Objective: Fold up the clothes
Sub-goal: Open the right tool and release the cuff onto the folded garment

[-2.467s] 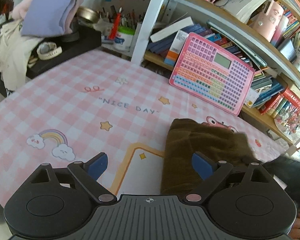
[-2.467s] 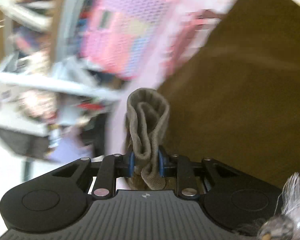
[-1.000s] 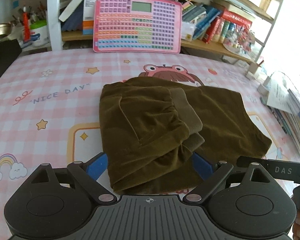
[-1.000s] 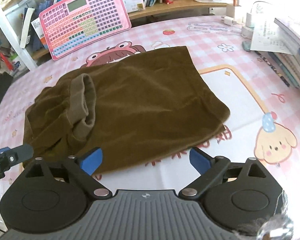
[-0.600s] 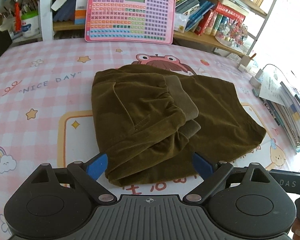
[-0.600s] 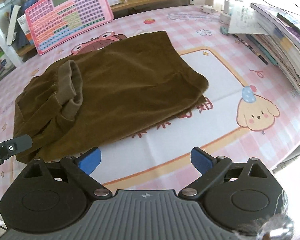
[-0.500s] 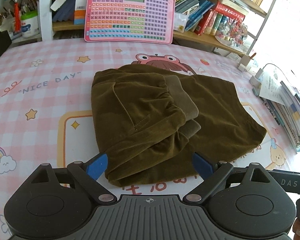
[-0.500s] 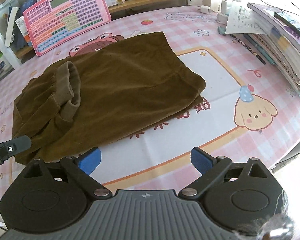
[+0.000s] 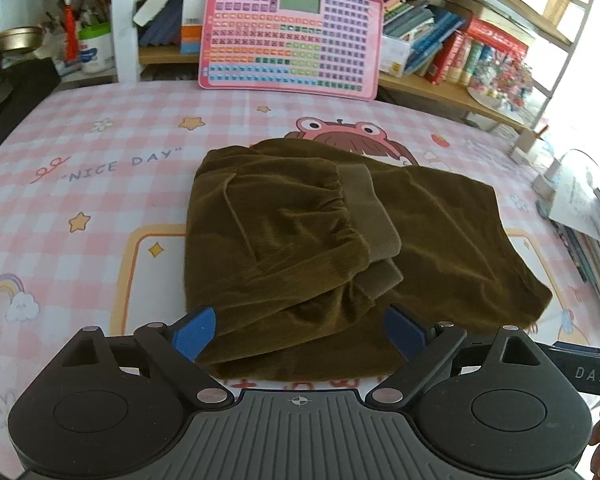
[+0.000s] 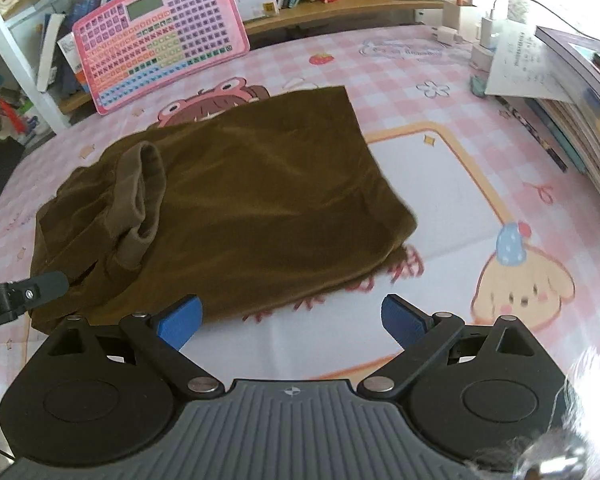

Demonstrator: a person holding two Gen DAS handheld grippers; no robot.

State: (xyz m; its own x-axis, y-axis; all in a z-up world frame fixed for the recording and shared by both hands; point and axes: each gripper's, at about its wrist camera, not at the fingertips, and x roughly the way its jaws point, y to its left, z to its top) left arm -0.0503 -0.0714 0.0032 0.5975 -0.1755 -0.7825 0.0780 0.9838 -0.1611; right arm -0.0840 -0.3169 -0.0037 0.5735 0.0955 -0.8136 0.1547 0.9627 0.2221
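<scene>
Trousers [image 9: 308,240] of dark olive-brown corduroy lie folded on the table [image 9: 100,200], filling the middle of both views; in the left view a ribbed cuff [image 9: 374,216] rests on top of the fold, a little right of centre, and in the right view the same cuff [image 10: 140,196] sits at centre left. The left tongs [image 9: 299,330] are at the bottom of the left view, their blue pads wide apart and holding nothing, hanging over the near edge of the cloth. The right tongs [image 10: 292,320] are at the bottom of the right view, likewise spread and empty, just short of the cloth's near edge over the pink checked table cover [image 10: 440,248]. A pink keypad toy [image 9: 290,36] leans against the shelf [image 9: 440,88] at upper centre of the left view. For containers: a green-lidded tub [image 9: 96,50] at the upper left of the left view holds pens and a red tool standing upright, and a metal bowl [image 9: 16,38] sits beside it; what is in the bowl cannot be told. The shelf holds rows of books [image 9: 452,52]. At the right edge of the right view a stack of books [image 10: 580,92] lies on the table with a loose paper on it.
</scene>
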